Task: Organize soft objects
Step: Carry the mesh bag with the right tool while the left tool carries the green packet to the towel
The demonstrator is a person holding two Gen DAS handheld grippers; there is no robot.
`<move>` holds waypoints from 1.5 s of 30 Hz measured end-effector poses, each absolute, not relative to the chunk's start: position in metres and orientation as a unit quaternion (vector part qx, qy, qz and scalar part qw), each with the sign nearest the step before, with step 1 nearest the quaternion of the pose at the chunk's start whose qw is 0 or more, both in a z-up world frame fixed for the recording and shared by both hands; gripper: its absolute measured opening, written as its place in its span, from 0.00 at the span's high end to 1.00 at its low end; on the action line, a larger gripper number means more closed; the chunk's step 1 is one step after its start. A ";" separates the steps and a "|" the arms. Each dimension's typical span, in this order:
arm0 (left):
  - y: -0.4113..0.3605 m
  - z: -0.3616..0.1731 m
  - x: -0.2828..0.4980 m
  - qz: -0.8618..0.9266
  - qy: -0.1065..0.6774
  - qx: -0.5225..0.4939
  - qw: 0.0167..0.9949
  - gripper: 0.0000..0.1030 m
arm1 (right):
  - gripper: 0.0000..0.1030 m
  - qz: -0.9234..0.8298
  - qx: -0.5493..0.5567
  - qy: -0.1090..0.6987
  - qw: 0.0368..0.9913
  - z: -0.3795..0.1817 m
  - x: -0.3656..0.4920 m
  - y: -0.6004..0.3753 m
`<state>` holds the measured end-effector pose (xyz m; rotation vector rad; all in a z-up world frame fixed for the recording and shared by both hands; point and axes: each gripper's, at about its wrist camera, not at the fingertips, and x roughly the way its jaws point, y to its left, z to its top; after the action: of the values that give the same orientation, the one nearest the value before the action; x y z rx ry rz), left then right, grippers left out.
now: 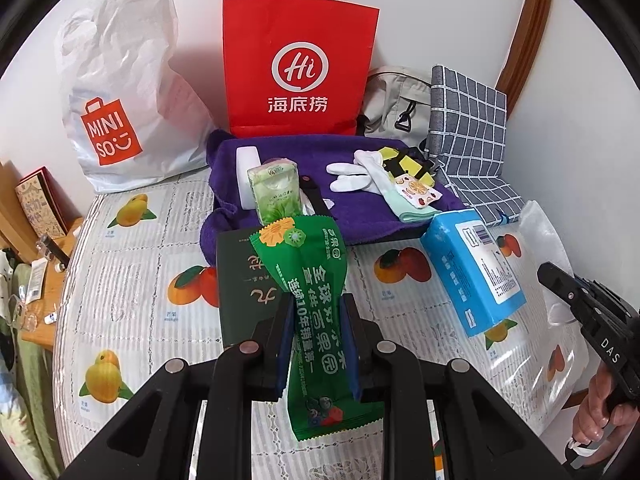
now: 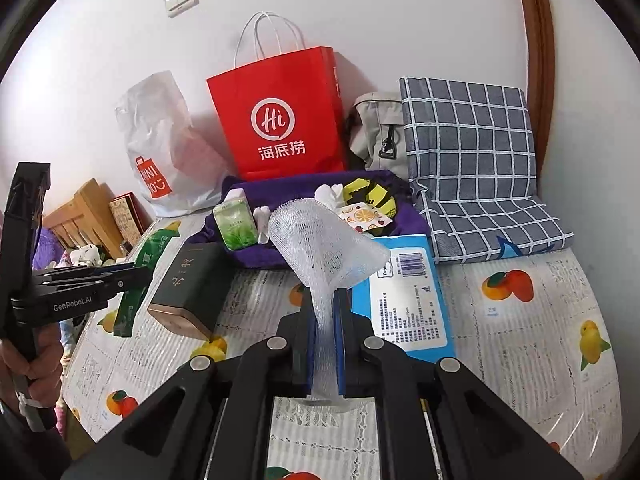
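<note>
Snack packet, green crinkled plastic with white lettering and fruit pictures (image 1: pixel 316 296), is being gripped about its middle between the clenched jaws of the left gripper (image 1: pixel 318 344), its long axis running away from the camera along the fingers, the far end being held up over the dark green rectangular box (image 1: pixel 236 280) and the fruit-printed tablecloth (image 1: pixel 132 280). White foam mesh sleeve (image 2: pixel 324 256) is being pinched at its narrow end by the right gripper (image 2: pixel 324 344), jaws closed on it, the wide mouth flaring up and forward over the blue rectangular tissue pack (image 2: pixel 404 300). Both items are being held clear of the cloth, with the purple towel (image 1: pixel 360 216) lying straight ahead and the red paper carrier bag (image 1: pixel 300 68) standing behind it. The left gripper is judged nearer the towel. Both grippers are being held level, side by side, pointing at the wall.
</note>
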<state>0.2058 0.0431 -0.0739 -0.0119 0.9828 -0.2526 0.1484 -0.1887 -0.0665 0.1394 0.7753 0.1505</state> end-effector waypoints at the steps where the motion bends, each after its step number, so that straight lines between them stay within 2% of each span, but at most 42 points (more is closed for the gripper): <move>1: 0.043 -0.074 0.207 -0.120 0.470 -0.006 0.874 0.79 | 0.92 0.073 0.068 0.378 0.920 -0.066 0.150 -0.189; 34: 0.031 -0.072 0.311 -0.059 0.454 -0.032 0.889 0.79 | 0.91 0.109 0.053 0.372 0.920 -0.048 0.288 -0.206; 40: 0.021 -0.076 0.331 -0.067 0.456 -0.038 0.887 0.79 | 0.91 0.125 0.059 0.352 0.926 -0.036 0.313 -0.201; 45: 0.010 -0.073 0.346 -0.072 0.455 -0.027 0.887 0.79 | 0.91 0.136 0.062 0.362 0.920 -0.046 0.335 -0.203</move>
<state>0.3459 0.0096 -0.0730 -0.0568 0.9450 -0.1491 0.3354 -0.2033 -0.0461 0.1283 0.7436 0.2788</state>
